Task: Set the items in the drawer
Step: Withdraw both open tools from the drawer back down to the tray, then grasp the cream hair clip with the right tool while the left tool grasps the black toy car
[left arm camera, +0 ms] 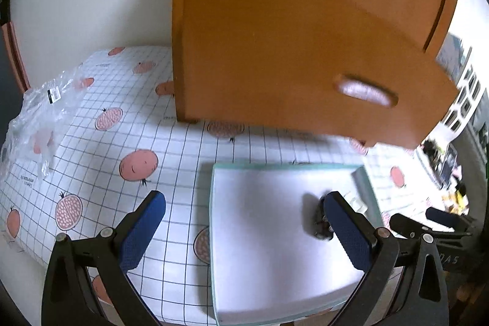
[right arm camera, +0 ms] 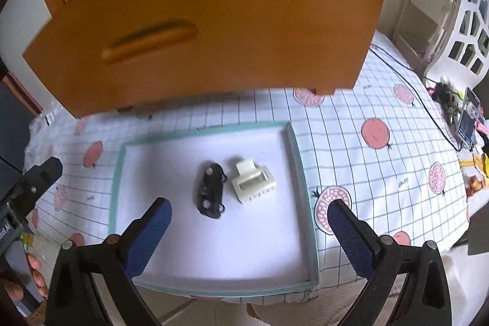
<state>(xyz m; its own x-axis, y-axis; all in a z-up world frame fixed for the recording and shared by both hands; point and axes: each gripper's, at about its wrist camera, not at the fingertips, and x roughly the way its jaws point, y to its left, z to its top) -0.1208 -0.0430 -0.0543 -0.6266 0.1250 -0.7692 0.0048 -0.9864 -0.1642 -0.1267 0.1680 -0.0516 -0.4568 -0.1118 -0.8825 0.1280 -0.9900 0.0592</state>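
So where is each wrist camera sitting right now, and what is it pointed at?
Left wrist: rides the open left gripper, facing the orange wooden drawer cabinet from the left; right gripper shows at its right edge.
Right wrist: rides the open right gripper, over the black toy car and cream hair claw.
Both share the white teal-rimmed tray.

Toy car [left arm camera: 322, 222] half hidden behind left tongs' pad; drawer front [right arm camera: 214, 20] blurred.

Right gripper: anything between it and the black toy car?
No. In the right wrist view, only bare tray floor separates the open right gripper from the black toy car.
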